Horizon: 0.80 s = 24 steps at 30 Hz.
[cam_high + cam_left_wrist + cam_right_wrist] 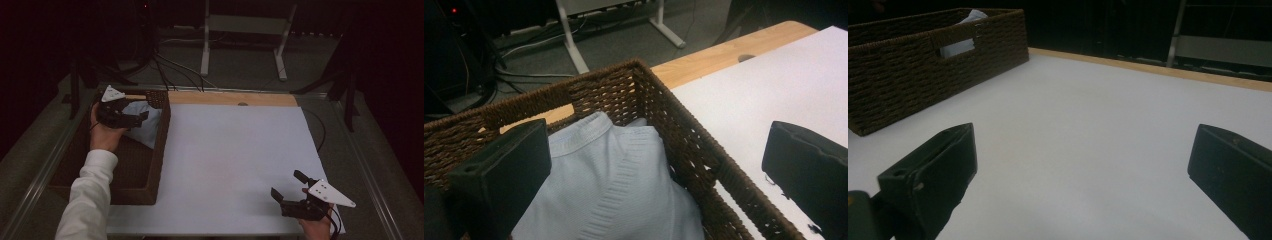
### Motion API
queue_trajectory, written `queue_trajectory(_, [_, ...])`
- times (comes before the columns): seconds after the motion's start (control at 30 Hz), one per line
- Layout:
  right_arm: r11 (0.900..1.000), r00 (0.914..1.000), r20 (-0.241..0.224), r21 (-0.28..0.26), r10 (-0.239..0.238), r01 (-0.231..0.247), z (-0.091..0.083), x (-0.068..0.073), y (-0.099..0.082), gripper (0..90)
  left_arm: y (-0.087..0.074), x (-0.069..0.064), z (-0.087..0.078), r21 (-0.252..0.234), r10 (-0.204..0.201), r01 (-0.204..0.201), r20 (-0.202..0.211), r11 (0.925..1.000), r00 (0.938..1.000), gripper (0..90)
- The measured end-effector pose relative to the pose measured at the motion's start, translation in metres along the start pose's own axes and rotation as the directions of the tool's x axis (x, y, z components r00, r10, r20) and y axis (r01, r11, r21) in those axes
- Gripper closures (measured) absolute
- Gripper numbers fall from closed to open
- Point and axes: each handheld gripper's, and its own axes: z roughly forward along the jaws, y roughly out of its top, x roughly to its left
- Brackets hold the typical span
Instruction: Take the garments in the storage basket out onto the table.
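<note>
- Sweater [619, 185] — pale blue, ribbed at the neckline — lies in the far end of the basket [159, 150], bunched against the back wall and the right-hand corner.
- Basket is dark brown wicker and stands on the left part of the table, its right wall along the edge of the white sheet [235, 165].
- Left gripper [131, 118] hangs over the basket just above the sweater; its jaws are spread wide, one over the knit and one over the sheet past the basket wall, pinching nothing.
- Right gripper [289, 186] sits low over the sheet's near right corner — well apart from the basket — with jaws spread and nothing between them.
</note>
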Motion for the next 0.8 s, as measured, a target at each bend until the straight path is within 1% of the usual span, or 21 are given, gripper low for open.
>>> queue_trajectory(0.17, [1.0,1.0,0.0,-0.001,0.0,0.0,0.0,0.0,0.0,0.0,-0.003,0.004,0.006,0.023,-0.024,0.025,-0.021,0.9994,0.9995,0.4])
queue_trajectory(0.27, [1.0,1.0,0.001,-0.001,0.002,-0.002,0.0,0.0,0.0,0.0,-0.005,0.006,0.009,0.027,-0.039,0.039,-0.028,0.9988,0.9989,0.4])
queue_trajectory(0.37, [1.0,1.0,0.0,-0.002,0.002,-0.002,0.0,0.0,0.0,0.0,-0.007,0.007,0.013,0.036,-0.047,0.048,-0.024,0.9982,0.9986,0.4])
queue_trajectory(0.47, [1.0,1.0,0.0,-0.001,0.002,-0.002,0.0,0.0,0.0,0.0,-0.009,0.006,0.017,0.042,-0.05,0.052,-0.028,0.9978,0.9983,0.4])
queue_trajectory(0.57, [1.0,1.0,-0.001,-0.002,0.005,-0.005,0.0,-0.001,0.0,0.0,-0.011,0.006,0.021,0.052,-0.067,0.069,-0.027,0.9963,0.9974,0.4])
queue_trajectory(0.67, [1.0,1.0,-0.001,-0.002,0.006,-0.006,0.0,-0.001,0.0,0.0,-0.013,0.008,0.026,0.078,-0.081,0.083,-0.02,0.9935,0.9965,0.4])
queue_trajectory(0.8, [1.0,1.0,-0.001,-0.004,0.006,-0.006,0.0,-0.001,0.0,0.0,-0.017,0.01,0.032,0.087,-0.102,0.104,-0.025,0.9907,0.9945,0.4])
